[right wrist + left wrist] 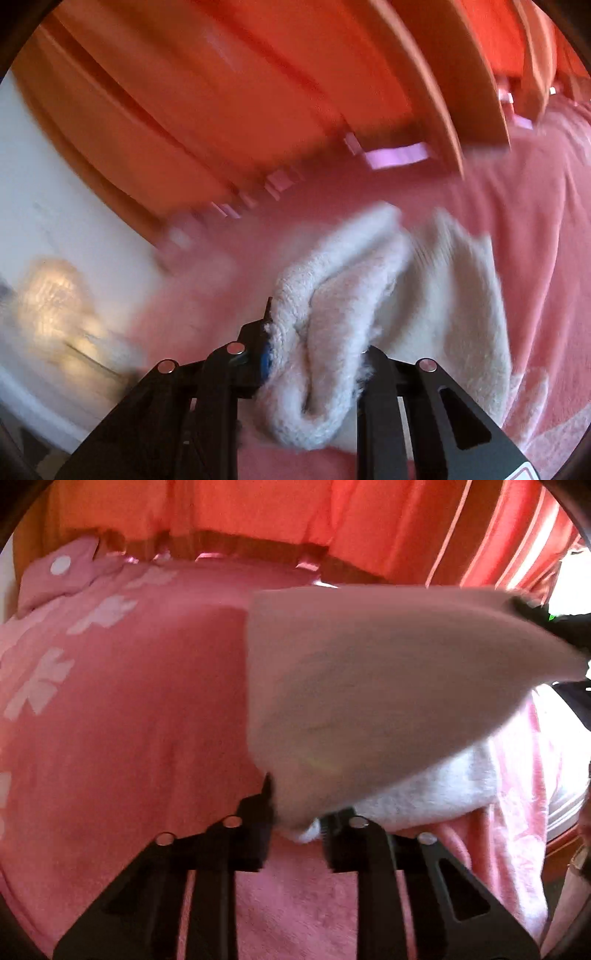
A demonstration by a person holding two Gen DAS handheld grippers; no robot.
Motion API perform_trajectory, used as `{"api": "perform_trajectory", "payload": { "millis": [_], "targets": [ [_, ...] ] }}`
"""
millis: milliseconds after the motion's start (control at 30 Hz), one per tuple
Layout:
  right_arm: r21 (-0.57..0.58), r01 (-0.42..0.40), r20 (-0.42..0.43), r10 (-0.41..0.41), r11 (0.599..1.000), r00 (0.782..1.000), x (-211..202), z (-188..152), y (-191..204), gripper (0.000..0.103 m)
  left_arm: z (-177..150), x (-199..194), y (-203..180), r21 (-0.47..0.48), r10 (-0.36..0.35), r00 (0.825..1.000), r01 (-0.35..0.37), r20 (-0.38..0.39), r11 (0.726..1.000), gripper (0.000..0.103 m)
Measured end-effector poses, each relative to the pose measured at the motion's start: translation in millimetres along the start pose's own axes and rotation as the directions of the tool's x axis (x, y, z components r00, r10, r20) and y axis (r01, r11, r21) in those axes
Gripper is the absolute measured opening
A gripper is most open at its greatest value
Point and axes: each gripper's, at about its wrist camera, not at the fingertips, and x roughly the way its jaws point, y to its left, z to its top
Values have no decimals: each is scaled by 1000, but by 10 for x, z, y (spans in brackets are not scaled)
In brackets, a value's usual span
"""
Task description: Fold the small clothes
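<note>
Two grippers are mine here, and both pinch the same white terry cloth (369, 686). My left gripper (299, 827) has its jaws drawn narrow around one bunched corner of that cloth; the black fingers (258, 830) press in from either side and only a small tuft of white shows between them. From that corner the cloth rises up and to the right as a taut, blurred sheet, and its far corner ends at a dark shape near the right edge of the left wrist view, which looks like my other gripper, though blur keeps me from being sure.

My right gripper (314, 369) is likewise closed narrow on a thick fold of the white terry cloth (369, 295); the pile bulges out between the fingers (255, 354) and curls over them, while the rest of the cloth trails off to the right, down onto the bed.

Under both grippers lies a pink blanket (129, 720) with pale flower shapes, spread over the bed. At its far end stands a wooden headboard (240, 546), and orange-red curtains (369, 513) hang behind it. A white wall (55, 184) shows at the left of the right wrist view.
</note>
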Motion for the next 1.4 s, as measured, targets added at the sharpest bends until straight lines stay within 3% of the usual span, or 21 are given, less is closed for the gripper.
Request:
{"api": "perform_trajectory", "payload": {
  "millis": [67, 100, 133, 167, 300, 367, 500, 567, 667, 733, 800, 833, 967, 1033, 1067, 1100, 1133, 1167, 1267, 1333, 1400],
  "targets": [
    [10, 86, -20, -86, 996, 996, -80, -125, -223, 19, -14, -29, -48, 7, -14, 1000, 14, 2, 1000, 14],
    [25, 164, -84, -162, 986, 983, 14, -225, -429, 19, -34, 17, -65, 15, -10, 1000, 10, -17, 1000, 14],
    [46, 259, -212, -244, 965, 946, 246, -403, -752, 19, -54, 75, -69, 18, -6, 1000, 6, -31, 1000, 14],
    [61, 298, -294, -269, 952, 917, 394, -543, -958, 19, -81, 141, -70, 17, 0, 999, 1, -49, 1000, 13],
    [87, 238, -273, -207, 967, 940, 349, -635, -1012, 26, -180, 214, -87, 14, 19, 998, -18, -62, 1000, 13],
    [77, 261, -251, -234, 962, 939, 276, -577, -978, 44, -154, 138, -72, 5, -4, 998, 4, -68, 1000, 13],
    [68, 324, -161, -310, 944, 937, 10, -408, -964, 48, -37, -173, -47, 22, -46, 998, 47, -46, 999, 16],
    [71, 290, -121, -281, 954, 952, -53, -264, -995, 56, 15, -326, -74, 36, -64, 998, 65, -18, 997, 20],
    [39, 278, -143, -270, 960, 952, 217, -49, -967, 61, 191, -436, -160, 23, -84, 995, 83, 57, 996, 39],
    [5, 285, -220, -277, 958, 935, 625, 35, -1005, 64, 312, -353, -260, 20, -92, 993, 90, 79, 996, 39],
    [-21, 302, -292, -295, 953, 910, 949, 29, -1049, 40, 377, -139, -348, 36, -52, 997, 50, 59, 998, 39],
    [-33, 281, -289, -279, 959, 916, 988, 113, -998, 13, 386, -12, -368, 42, -24, 999, 22, 35, 999, 38],
    [-43, 181, -86, -184, 983, 979, 488, 366, -750, 9, 361, 111, -348, 55, 27, 999, -28, 30, 998, 38],
    [-23, 222, -110, -223, 975, 969, 569, 330, -946, 8, 331, 146, -337, 65, 37, 999, -38, 28, 997, 39],
    [-33, 315, -216, -314, 949, 924, 841, 186, -1202, 8, 316, 164, -337, 67, 39, 999, -41, 23, 997, 39],
    [-45, 353, -286, -351, 934, 892, 1033, 69, -1362, 8, 304, 187, -354, 73, 41, 999, -43, 18, 996, 39],
    [-34, 329, -249, -327, 944, 912, 1042, -3, -1417, 8, 300, 195, -376, 79, 43, 999, -44, 19, 996, 39],
    [-35, 323, -235, -322, 946, 917, 976, 21, -1379, 9, 295, 198, -396, 88, 60, 998, -62, 21, 994, 40],
    [1, 340, -153, -336, 940, 929, 664, 138, -1141, 13, 279, 209, -405, 98, 78, 997, -80, 19, 992, 40],
    [-43, 373, -92, -375, 927, 922, 465, 116, -906, 16, 281, 218, -389, 95, 78, 997, -80, 17, 992, 40],
    [-121, 327, -124, -341, 937, 932, 363, -43, -620, 17, 280, 217, -398, 99, 82, 997, -83, 17, 992, 41]
  ]
}}
